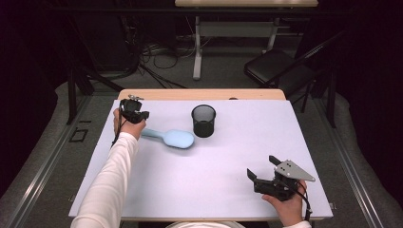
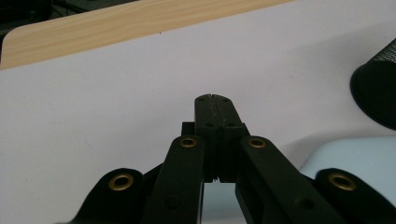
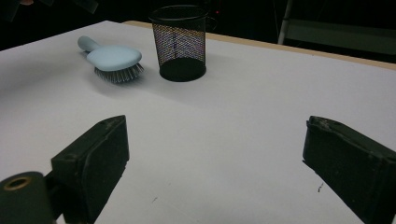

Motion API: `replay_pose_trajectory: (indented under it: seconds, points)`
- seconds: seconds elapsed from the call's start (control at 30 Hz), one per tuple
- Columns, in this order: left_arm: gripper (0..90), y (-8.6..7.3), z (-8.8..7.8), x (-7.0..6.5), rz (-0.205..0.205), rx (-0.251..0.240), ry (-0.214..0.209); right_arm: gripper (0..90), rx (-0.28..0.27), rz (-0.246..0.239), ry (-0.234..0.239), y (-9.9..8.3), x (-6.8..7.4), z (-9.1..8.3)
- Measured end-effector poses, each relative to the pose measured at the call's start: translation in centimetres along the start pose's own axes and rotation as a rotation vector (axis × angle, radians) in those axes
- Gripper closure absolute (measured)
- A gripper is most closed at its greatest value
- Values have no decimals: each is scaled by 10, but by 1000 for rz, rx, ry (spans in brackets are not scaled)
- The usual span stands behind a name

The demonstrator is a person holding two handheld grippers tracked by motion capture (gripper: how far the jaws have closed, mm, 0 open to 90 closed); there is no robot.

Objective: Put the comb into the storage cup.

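Pale-blue hairbrush [image 1: 173, 138], no legible markings, beside black mesh cup [image 1: 203, 120].

A dim lab or recording room: a wooden table [image 1: 199, 94] covered by a white sheet [image 1: 228, 156] stands on grey carpet [image 1: 223, 66], ringed by black curtains. Beyond the open jaws in the right gripper view, and at the back of the high view, loose cables [image 1: 161, 54] trail across the floor beside a white desk frame [image 1: 197, 47] and a black folding chair [image 1: 275, 66].
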State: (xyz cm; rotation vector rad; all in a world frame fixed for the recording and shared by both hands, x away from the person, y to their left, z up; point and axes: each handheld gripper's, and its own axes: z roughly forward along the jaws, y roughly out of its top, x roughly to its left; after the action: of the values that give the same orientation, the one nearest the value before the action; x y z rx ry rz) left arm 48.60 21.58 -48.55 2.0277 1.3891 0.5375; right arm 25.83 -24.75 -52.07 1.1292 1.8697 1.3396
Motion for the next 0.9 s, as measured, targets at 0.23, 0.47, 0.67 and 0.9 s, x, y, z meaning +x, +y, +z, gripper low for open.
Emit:
replay_pose_trajectory:
  seconds: [0.23,0.47,0.67,0.9]
  points:
    - [900,-2,14,-5,14,45,-2,68,6,-2,0,0,0,1]
    - [900,-6,32,-9,14,96,-1,69,10,-1,8,-1,0,2]
    - [900,-9,40,-13,22,136,-1,69,9,0,10,-1,0,2]
    - [900,-11,43,-16,25,157,-3,69,4,2,14,-1,1,1]
